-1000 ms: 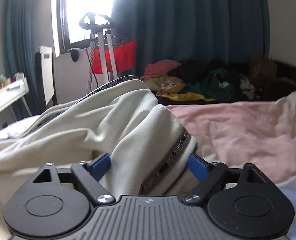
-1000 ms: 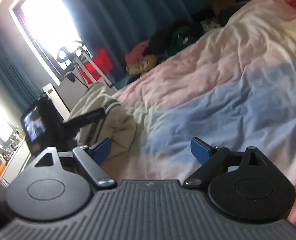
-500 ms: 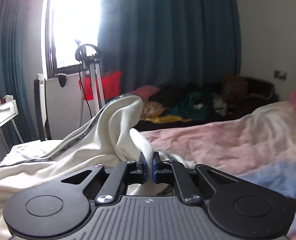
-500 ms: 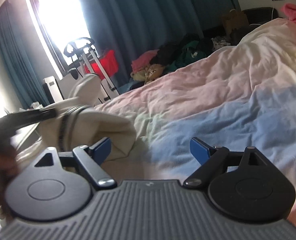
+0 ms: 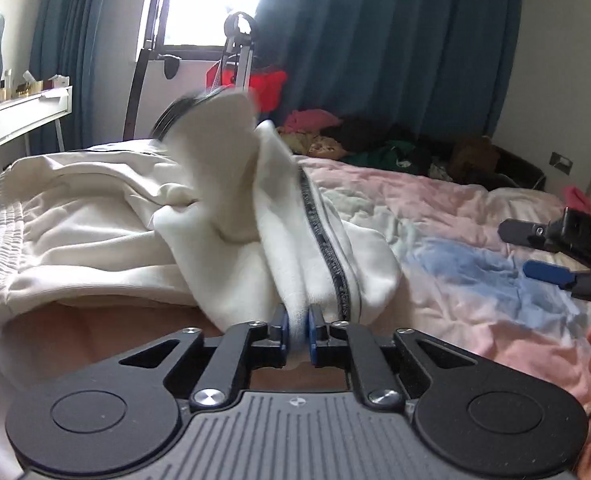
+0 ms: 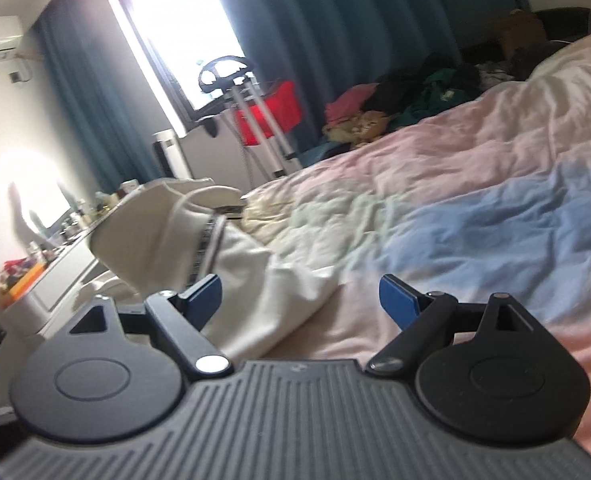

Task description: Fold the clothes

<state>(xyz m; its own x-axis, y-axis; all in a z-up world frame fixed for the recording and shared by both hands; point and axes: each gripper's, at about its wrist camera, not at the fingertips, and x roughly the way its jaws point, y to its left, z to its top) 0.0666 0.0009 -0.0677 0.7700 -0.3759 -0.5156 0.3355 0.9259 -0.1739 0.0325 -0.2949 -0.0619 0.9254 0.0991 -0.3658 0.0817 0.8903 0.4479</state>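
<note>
A cream-white garment with a dark patterned stripe [image 5: 231,216] lies bunched on the bed, its elastic waistband at the left. My left gripper [image 5: 295,330] is shut on a fold of it beside the stripe and holds that part lifted. In the right wrist view the garment [image 6: 231,264] sits at the left, just beyond the left fingertip. My right gripper [image 6: 299,300] is open and empty above the bedspread; it also shows at the right edge of the left wrist view [image 5: 555,264].
The bed has a rumpled pink, pale green and blue bedspread [image 6: 475,200]. A pile of mixed clothes [image 5: 375,144] lies at its far side before teal curtains. A white desk [image 5: 19,112] with bottles stands at the left. A metal stand with red fabric [image 5: 247,68] is by the window.
My left gripper closed on the garment and has pulled it toward me and to the right, lifting the fold. My right gripper stayed open and shifted closer to the garment.
</note>
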